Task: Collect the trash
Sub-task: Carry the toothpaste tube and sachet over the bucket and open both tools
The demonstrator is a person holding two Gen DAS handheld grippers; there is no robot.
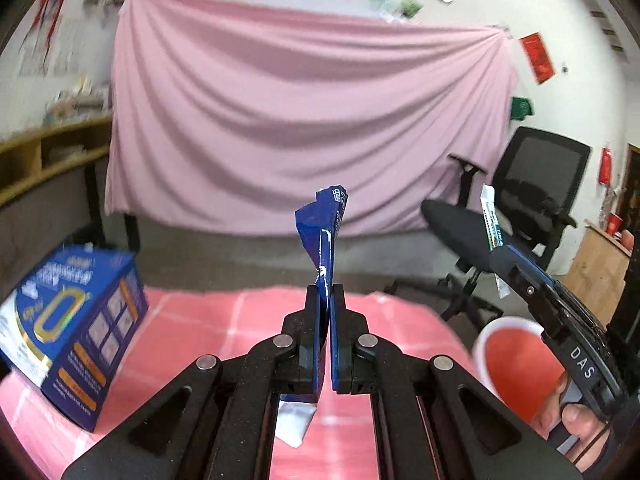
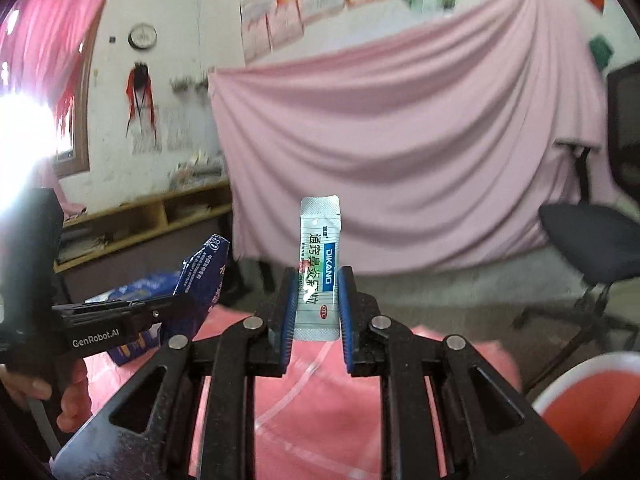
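In the left wrist view my left gripper is shut on a crumpled blue wrapper, which sticks up above the fingertips over the pink checked tablecloth. My right gripper is shut on a white sachet with green and blue print, held upright by its two side edges. Each gripper shows in the other's view: the right gripper with its sachet at the right, the left gripper with the blue wrapper at the left. A red bin with a white rim stands low beside the table.
A blue printed box stands on the table's left side. A black office chair is beyond the bin. A pink sheet hangs on the far wall, with wooden shelves at the left. A hand holds the right gripper's handle.
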